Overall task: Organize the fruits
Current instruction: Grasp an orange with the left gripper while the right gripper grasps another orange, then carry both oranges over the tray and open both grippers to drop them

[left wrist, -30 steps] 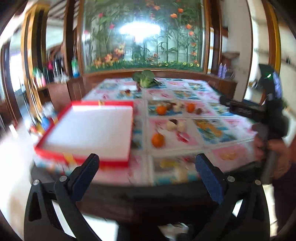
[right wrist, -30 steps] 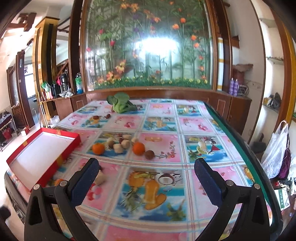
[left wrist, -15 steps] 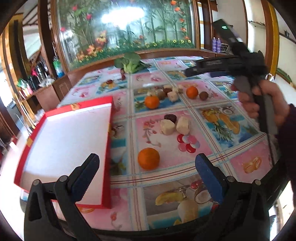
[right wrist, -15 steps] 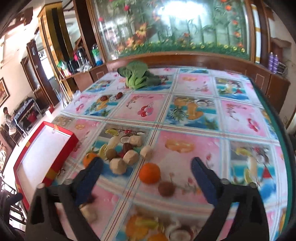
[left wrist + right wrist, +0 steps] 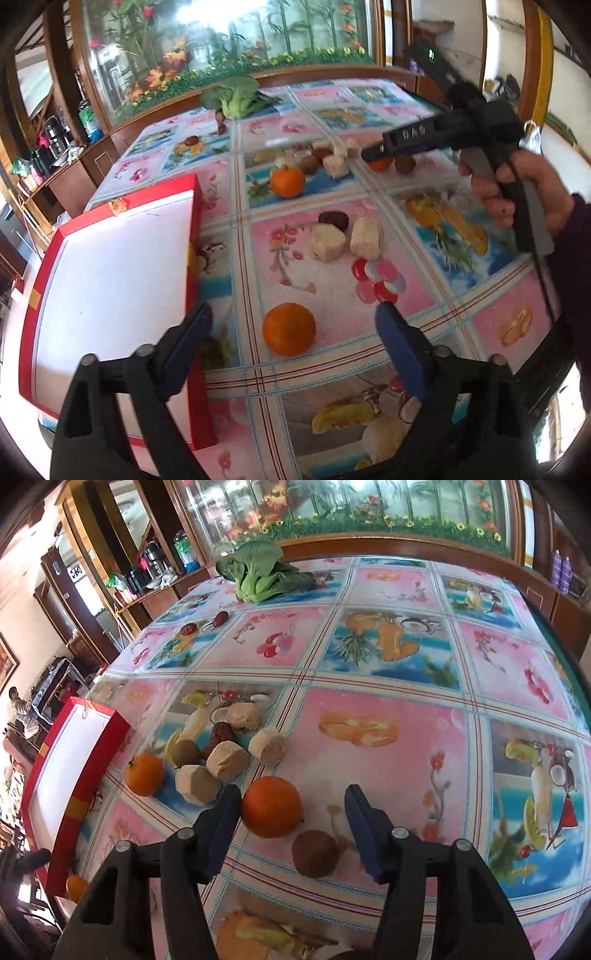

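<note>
Floral glass panel (image 5: 229, 33), wooden sideboard (image 5: 424, 550), daylight

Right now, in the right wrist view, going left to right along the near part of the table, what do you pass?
Red box → small orange → tan block → big orange → brown round fruit.

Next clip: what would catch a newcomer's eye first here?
Bright oranges on a busy fruit-print tablecloth: one orange lies ahead of the closing left gripper, another orange by the closing right gripper, neither gripped. A red-rimmed box, white inside, sits at the table's left edge.
</note>
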Demonstrator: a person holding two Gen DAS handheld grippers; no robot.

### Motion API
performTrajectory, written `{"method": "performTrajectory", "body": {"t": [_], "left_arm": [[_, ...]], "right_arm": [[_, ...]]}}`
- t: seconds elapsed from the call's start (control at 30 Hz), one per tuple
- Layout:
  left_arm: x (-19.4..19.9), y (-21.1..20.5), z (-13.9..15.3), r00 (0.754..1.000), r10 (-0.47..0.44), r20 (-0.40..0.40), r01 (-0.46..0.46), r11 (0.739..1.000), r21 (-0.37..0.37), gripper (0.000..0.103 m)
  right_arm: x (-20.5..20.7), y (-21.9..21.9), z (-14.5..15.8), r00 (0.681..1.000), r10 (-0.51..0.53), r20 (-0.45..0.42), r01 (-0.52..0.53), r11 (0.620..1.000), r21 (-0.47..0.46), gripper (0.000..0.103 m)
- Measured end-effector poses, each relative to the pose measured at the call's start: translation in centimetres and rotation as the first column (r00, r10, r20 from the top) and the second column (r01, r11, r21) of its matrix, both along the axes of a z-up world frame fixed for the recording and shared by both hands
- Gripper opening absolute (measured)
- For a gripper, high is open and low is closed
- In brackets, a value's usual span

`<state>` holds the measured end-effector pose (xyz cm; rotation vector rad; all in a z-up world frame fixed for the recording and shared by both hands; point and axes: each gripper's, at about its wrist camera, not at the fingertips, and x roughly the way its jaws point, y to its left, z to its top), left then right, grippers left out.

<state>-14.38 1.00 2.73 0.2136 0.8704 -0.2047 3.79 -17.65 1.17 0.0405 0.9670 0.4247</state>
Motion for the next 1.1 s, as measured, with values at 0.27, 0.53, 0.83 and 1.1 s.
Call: {"method": "performTrajectory", "body": {"t": [0.27, 0.53, 0.83, 1.1], "left_arm": [[1.4, 0.3, -1.7, 0.997, 0.006, -0.079, -0.008, 1.000, -0.019, 0.061], [1.4, 0.6, -1.9, 0.996, 0.013, -0.088, -0.018, 0.998, -0.062, 0.043], [0.7, 0.8, -1.5, 0.997, 0.058, -0.058, -0.060, 0.998, -0.033, 0.034], [0.7, -0.3, -0.9, 0.997, 0.072, -0.039, -0.073, 0.997, -0.009, 0.034]], "right_arm": [[-0.5, 0.9, -0.2, 0.999, 0.033, 0.004, -0.033, 0.999, 0.002, 0.034], [-0.4, 0.9, -0.2, 0.999, 0.033, -0.014, -0.033, 0.999, 0.026, 0.033], [-0.8, -0.3, 1.4, 1.000, -0.002, 0.008, 0.000, 0.983, 0.181, 0.033], [0.8, -4.4, 0.8, 0.989, -0.082, -0.120, 0.127, 0.889, 0.439, 0.033]]}}
